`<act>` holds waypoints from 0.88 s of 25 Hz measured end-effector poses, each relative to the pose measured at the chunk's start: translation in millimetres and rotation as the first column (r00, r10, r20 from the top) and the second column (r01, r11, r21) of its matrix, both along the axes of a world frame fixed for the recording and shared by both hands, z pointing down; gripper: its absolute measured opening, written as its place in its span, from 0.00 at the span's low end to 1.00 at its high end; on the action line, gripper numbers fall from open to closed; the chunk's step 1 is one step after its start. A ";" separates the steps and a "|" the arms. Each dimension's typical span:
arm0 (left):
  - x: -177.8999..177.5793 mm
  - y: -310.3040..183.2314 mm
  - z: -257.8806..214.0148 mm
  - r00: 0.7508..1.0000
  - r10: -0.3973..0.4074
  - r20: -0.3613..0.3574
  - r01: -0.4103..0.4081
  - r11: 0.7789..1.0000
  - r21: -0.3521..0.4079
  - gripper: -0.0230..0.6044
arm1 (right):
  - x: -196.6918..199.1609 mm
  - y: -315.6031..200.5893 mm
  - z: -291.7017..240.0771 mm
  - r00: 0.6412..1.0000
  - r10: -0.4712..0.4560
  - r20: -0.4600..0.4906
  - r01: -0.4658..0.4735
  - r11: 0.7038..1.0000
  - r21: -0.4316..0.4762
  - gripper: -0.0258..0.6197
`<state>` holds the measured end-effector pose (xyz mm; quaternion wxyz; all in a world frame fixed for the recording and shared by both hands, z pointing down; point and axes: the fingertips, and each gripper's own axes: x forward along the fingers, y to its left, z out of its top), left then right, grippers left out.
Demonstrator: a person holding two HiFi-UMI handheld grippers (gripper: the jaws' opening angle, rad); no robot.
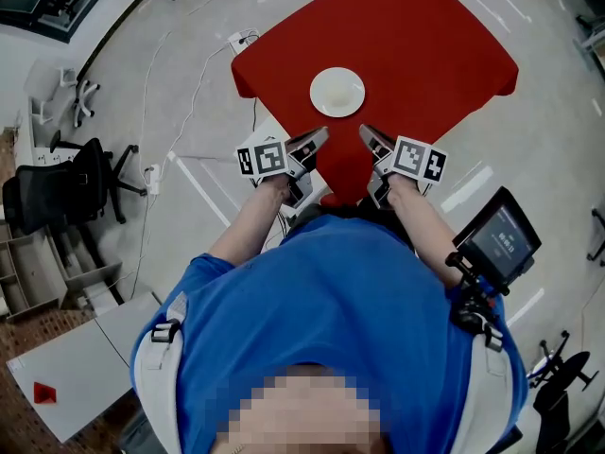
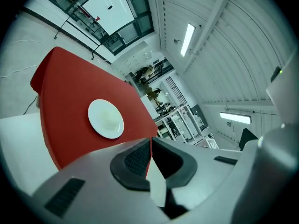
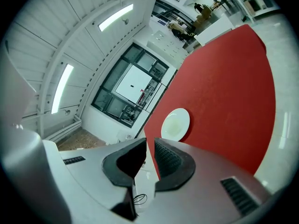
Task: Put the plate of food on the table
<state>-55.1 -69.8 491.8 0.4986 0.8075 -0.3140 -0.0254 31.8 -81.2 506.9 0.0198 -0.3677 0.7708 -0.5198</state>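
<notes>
A white round plate [image 1: 337,92] lies flat near the middle of the red table [image 1: 425,36]; I make out no food on it. Both grippers hover at the table's near edge, a little short of the plate and apart from it. My left gripper [image 1: 324,135] is shut with its pads touching at the tips and nothing between them [image 2: 150,141]. My right gripper [image 1: 363,132] holds nothing, and a narrow slit shows between its pads [image 3: 149,143]. The plate [image 2: 106,119] lies ahead of the left jaws, and the plate [image 3: 175,124] just beyond the right ones.
A black office chair [image 1: 80,183] and grey shelving [image 1: 38,263] stand on the floor at the left. White cables [image 1: 189,93] run to the table's left corner. A small screen [image 1: 501,235] sits by the person's right elbow. A grey board [image 1: 66,376] lies at the lower left.
</notes>
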 end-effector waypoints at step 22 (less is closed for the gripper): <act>0.4 -3.8 -19.3 0.999 -0.032 -0.026 0.035 0.991 0.129 0.05 | 13.4 7.1 -30.8 0.999 0.043 -0.011 -0.041 0.990 0.137 0.04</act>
